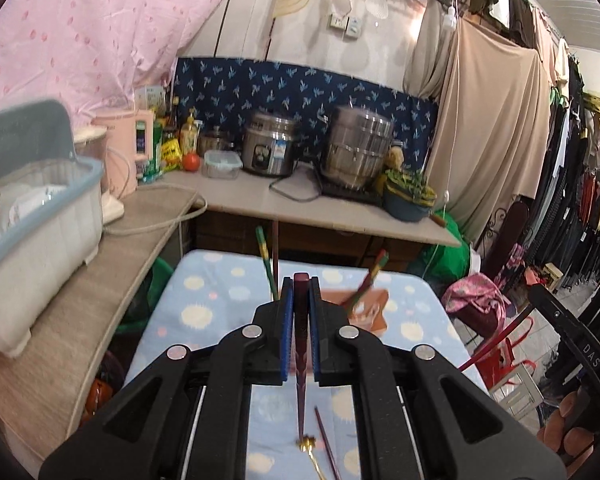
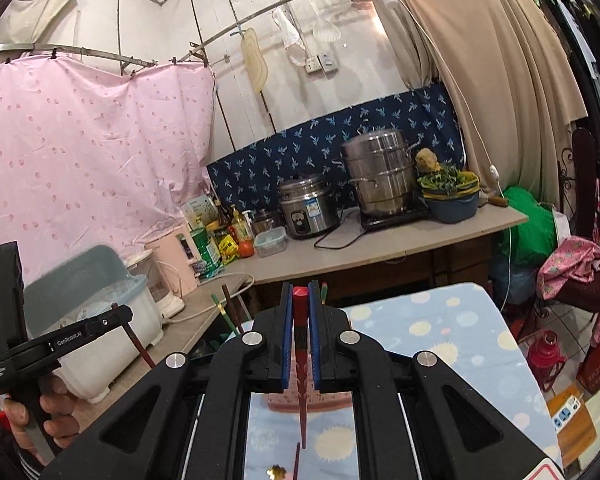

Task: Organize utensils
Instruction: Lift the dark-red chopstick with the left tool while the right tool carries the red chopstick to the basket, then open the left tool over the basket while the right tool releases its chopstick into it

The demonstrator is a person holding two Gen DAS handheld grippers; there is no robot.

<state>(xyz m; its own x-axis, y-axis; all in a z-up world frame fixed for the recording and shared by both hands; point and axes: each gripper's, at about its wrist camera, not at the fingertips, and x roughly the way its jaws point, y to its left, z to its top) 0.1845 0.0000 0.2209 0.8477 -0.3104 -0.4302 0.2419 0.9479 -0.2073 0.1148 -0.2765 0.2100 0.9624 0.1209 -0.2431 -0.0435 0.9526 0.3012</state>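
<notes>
The left gripper (image 1: 301,284) is clamping its ribbed blue pads on a tapered maroon chopstick (image 1: 301,360), and the right gripper (image 2: 301,290) is pinching a glossy red chopstick (image 2: 301,380), both above the dotted blue tablecloth (image 1: 204,304).

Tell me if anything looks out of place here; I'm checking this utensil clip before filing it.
On the blue spotted table, a loose dark chopstick and a gold-tipped utensil lie apart from the upright ones in the pink holder. Each hand-held gripper, left and right, grips one chopstick.
</notes>
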